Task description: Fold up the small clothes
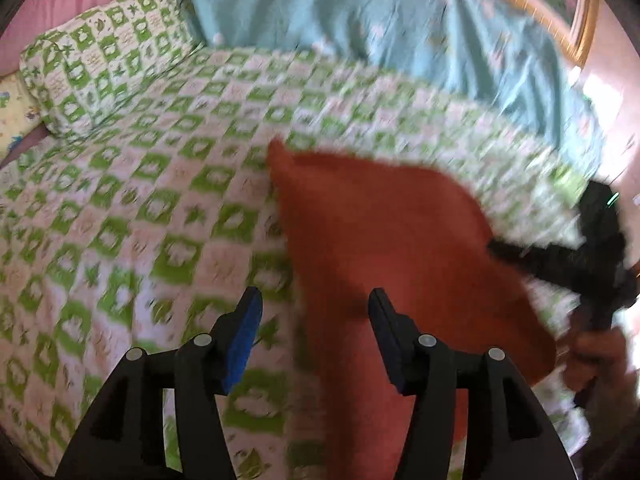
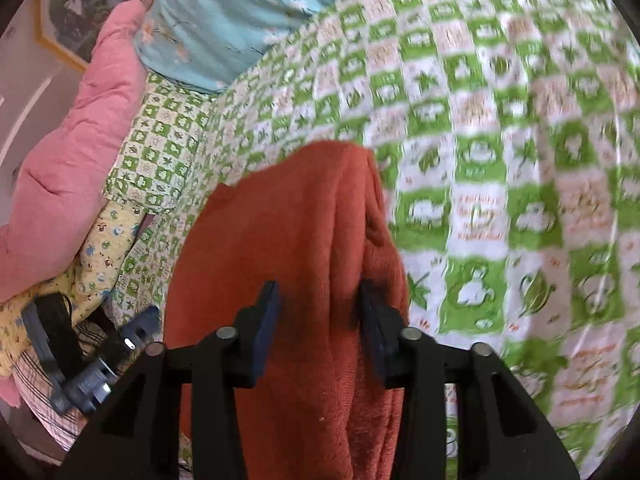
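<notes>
A rust-red fleece cloth point(image 1: 384, 248) lies on the bed, over the green and white checked sheet point(image 1: 132, 216), toward the bed's near edge. The left gripper point(image 1: 314, 332) hangs above it with its jaws wide apart and nothing between them. The right gripper point(image 2: 318, 320) also has its jaws apart; the red cloth point(image 2: 296, 240) bulges up between them, but I cannot tell if they pinch it. A matching checked pillow point(image 1: 100, 68) and a pale blue blanket point(image 1: 360, 20) rest at the far edge.
</notes>
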Available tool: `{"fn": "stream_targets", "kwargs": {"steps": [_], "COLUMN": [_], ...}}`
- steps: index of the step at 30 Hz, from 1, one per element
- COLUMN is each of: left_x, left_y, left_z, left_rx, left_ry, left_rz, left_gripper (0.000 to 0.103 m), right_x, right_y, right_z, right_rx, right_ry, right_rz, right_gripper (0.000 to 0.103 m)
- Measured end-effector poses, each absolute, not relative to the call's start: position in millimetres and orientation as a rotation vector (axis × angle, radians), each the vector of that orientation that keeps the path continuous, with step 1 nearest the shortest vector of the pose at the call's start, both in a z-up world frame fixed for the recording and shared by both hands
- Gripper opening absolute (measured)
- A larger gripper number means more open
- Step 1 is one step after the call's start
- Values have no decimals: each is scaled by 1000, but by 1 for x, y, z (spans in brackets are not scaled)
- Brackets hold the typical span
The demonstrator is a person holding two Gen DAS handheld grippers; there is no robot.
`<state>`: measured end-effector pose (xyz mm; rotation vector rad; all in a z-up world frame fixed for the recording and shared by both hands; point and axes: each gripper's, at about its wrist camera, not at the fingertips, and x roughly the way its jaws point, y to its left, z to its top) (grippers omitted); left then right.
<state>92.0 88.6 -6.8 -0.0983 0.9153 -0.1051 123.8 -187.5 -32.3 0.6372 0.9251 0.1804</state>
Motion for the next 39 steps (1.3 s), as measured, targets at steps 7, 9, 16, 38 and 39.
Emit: {"fn": "stream_targets", "kwargs": {"steps": [7, 9, 16, 38, 39], "left_x": [88, 88, 90, 167, 159], "left_y": [84, 81, 88, 94, 98], "left_z": [-16, -25, -37, -29, -23], "left_rx": [-144, -160, -213, -256, -261], "left_ry": [996, 1023, 1066, 1006, 990], "left_rz": [-135, -147, -139, -217, -222], "left_gripper": [56, 56, 68, 55, 52], "right_x": [98, 101, 110, 122, 116], "right_y": [-187, -192, -201, -185, -183], "right_z": [14, -6, -60, -40, -34], "right_rx": [562, 536, 580, 506, 507], "right_ry": [794, 859, 917, 918, 906], "right_rz": [188, 127, 82, 47, 49], "right_gripper": [11, 11, 10, 5, 5]}}
